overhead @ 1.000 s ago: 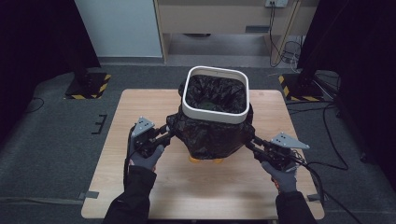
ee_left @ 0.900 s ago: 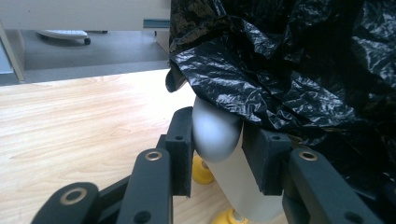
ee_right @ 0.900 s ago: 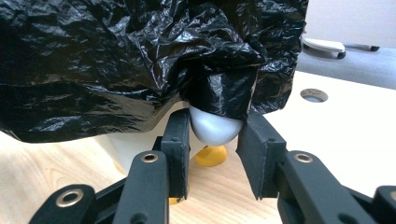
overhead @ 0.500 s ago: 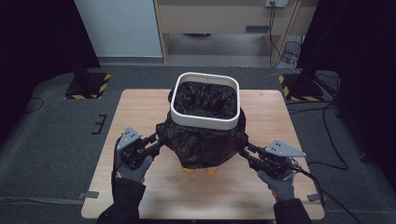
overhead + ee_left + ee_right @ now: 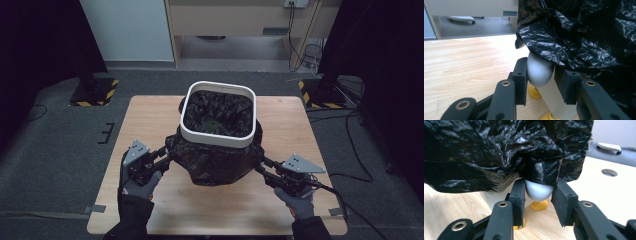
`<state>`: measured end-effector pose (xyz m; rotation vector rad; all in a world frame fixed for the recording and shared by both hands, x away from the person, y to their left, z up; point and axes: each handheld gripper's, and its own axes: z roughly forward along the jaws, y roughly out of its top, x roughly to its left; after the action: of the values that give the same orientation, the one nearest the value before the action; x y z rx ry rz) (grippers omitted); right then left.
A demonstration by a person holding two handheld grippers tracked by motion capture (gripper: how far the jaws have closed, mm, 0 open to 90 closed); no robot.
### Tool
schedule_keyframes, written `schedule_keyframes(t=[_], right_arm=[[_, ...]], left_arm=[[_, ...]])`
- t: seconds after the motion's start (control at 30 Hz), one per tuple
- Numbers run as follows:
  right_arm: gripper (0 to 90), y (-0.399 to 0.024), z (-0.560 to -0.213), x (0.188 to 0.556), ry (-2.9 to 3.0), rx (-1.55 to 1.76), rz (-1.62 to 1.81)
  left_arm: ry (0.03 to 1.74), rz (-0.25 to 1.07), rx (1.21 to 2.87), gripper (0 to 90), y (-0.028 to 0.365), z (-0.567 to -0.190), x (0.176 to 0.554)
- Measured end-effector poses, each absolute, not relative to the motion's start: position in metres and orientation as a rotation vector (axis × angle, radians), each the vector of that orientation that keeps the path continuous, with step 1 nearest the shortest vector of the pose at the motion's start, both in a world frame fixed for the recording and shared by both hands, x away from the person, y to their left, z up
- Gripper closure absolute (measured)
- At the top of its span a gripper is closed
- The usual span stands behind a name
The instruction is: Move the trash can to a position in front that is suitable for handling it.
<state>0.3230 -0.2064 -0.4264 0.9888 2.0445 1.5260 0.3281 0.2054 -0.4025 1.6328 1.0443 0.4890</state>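
While bin (image 5: 218, 112) shifted nearer, tongs grip.

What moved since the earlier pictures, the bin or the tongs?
Both. The white bin with its black bag came nearer the person's edge of the table, carried along by the left tongs and right tongs, one at each side. Each pair sits around a grey knob low on the bin's side, the right tongs just loosening a little. The bag stayed draped over the rim.
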Motion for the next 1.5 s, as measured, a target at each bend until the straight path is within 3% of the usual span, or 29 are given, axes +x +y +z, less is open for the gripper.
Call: schedule_keyframes(t=[0.1,0.23,0.33,0.4,0.5,0.7,0.9,1.23,1.5], right_arm=[[53.9,-0.208,-0.425,0.323,2.025,0.983,1.538],[32.3,-0.219,-0.426,0.320,2.008,1.018,1.555],[28.3,-0.224,-0.427,0.320,1.997,1.038,1.556],[18.3,-0.229,-0.428,0.320,1.985,1.051,1.563],[13.1,-0.235,-0.429,0.320,1.982,1.043,1.559],[12.6,-0.241,-0.434,0.324,1.963,1.065,1.504],[12.2,-0.247,-0.436,0.333,1.938,1.098,1.434],[9.6,-0.253,-0.432,0.342,1.863,1.126,1.430],[21.0,-0.249,-0.423,0.348,1.839,1.031,1.340]], left_arm=[[1.034,0.518,1.630,59.5,0.208,-0.402,0.326],[1.011,0.555,1.652,49.9,0.212,-0.403,0.318],[0.997,0.581,1.673,46.0,0.216,-0.406,0.313],[0.999,0.593,1.690,39.9,0.219,-0.411,0.310],[1.027,0.582,1.732,32.4,0.226,-0.423,0.308],[1.121,0.567,1.803,23.6,0.243,-0.457,0.310],[1.236,0.524,1.897,22.6,0.255,-0.494,0.318],[1.316,0.464,1.976,18.3,0.258,-0.521,0.337],[1.303,0.483,2.041,15.9,0.252,-0.529,0.346]])
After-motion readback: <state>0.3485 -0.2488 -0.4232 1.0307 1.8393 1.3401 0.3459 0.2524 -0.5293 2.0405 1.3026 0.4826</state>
